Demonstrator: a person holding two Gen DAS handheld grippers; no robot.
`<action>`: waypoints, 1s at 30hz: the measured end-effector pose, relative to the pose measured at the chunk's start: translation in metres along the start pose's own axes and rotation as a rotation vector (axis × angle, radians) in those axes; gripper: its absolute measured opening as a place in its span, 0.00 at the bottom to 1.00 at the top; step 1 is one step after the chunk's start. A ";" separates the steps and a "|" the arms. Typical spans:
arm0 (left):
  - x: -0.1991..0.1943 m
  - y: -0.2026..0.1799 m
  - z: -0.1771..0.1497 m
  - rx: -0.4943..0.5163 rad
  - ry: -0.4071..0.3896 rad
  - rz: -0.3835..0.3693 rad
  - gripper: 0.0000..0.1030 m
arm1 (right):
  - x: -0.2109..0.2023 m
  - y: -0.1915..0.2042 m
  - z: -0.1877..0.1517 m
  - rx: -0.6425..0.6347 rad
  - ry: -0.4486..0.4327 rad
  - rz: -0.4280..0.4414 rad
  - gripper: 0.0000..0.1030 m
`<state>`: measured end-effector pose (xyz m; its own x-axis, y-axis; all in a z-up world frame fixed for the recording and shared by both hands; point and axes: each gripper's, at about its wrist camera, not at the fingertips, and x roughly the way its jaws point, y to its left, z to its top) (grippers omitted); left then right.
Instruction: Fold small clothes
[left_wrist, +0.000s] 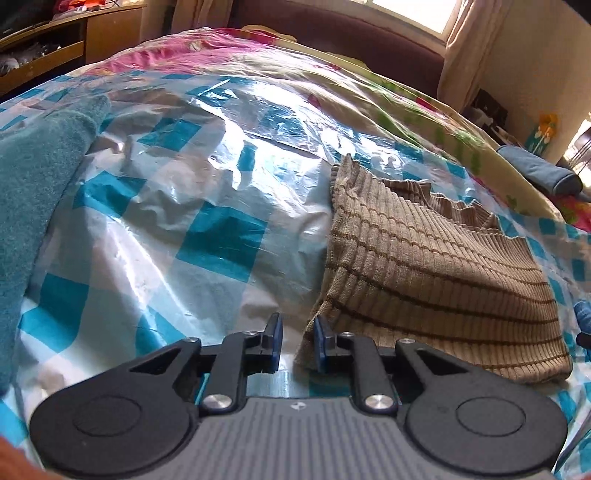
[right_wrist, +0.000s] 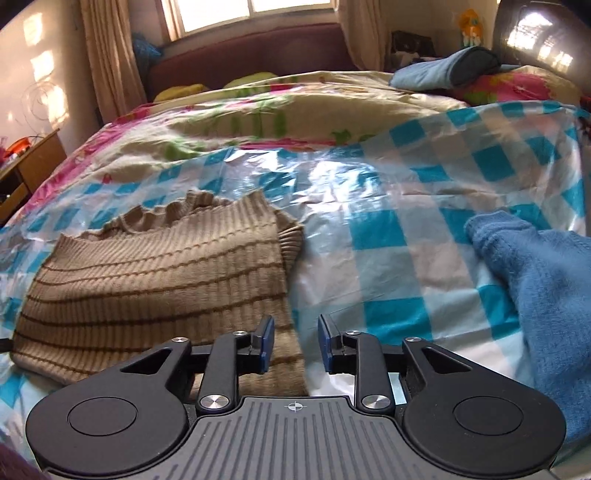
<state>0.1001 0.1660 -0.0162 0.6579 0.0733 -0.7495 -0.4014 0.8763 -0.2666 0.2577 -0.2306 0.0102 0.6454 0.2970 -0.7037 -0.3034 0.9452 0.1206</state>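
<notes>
Checked plastic sheet (left_wrist: 207, 236) on bed, folded striped knit (left_wrist: 436, 280) mid-sheet, both hand-held grippers (left_wrist: 297, 343) (right_wrist: 295, 343) narrowly parted, empty.

A glossy plastic sheet checked in turquoise and white (left_wrist: 207, 229) is seen spread beneath and ahead of the left tongs (left_wrist: 297, 347). Beyond it, far ahead of the right tongs (right_wrist: 295, 345), a cream floral bedspread (right_wrist: 236, 122) is backed by a maroon padded backrest (right_wrist: 251, 48), a bright window (right_wrist: 251, 11) and beige curtains (right_wrist: 107, 55). A light blue rolled cushion (right_wrist: 443, 68) is pictured far ahead to their right, and a wooden shelf unit (left_wrist: 55, 40) far ahead-left of the left tongs.
</notes>
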 end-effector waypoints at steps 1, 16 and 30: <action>0.001 0.000 -0.001 0.005 0.004 0.002 0.23 | 0.002 0.004 -0.002 -0.008 0.002 0.009 0.26; -0.018 -0.005 -0.003 -0.001 -0.059 -0.004 0.24 | 0.010 0.010 -0.016 0.033 0.032 0.006 0.26; 0.002 -0.022 -0.011 0.068 0.016 0.027 0.25 | 0.011 -0.011 -0.027 0.128 0.031 0.013 0.27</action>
<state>0.1029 0.1418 -0.0192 0.6370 0.0907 -0.7655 -0.3743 0.9046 -0.2042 0.2489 -0.2416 -0.0178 0.6194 0.3073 -0.7224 -0.2189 0.9513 0.2170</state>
